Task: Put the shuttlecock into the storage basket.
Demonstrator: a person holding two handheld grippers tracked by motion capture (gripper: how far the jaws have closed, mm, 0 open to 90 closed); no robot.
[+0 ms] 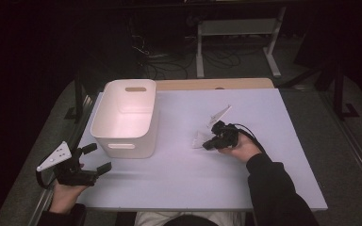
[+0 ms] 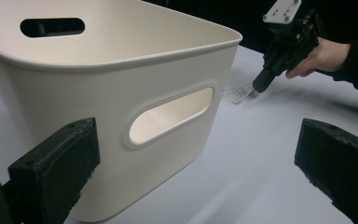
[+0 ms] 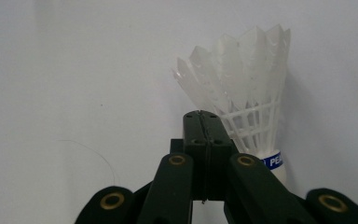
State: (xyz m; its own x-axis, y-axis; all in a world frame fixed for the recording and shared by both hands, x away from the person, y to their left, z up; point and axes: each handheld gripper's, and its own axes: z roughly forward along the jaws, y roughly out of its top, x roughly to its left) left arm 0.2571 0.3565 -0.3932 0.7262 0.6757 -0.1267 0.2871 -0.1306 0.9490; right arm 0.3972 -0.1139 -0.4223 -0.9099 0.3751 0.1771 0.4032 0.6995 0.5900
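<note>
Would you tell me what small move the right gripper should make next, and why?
Probably open the right gripper: its jaws are pressed together beside the shuttlecock, not around it, so it has no hold before any carry to the white bin.

One white bin [image 1: 127, 117], one shuttlecock [image 3: 242, 93], two grippers

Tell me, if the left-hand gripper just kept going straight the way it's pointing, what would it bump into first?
Most likely the white bin. The left gripper is open, and the bin's near wall with its handle slot sits just ahead, toward the left jaw. The right jaw's path looks free over the table, though depth is hard to judge.
</note>
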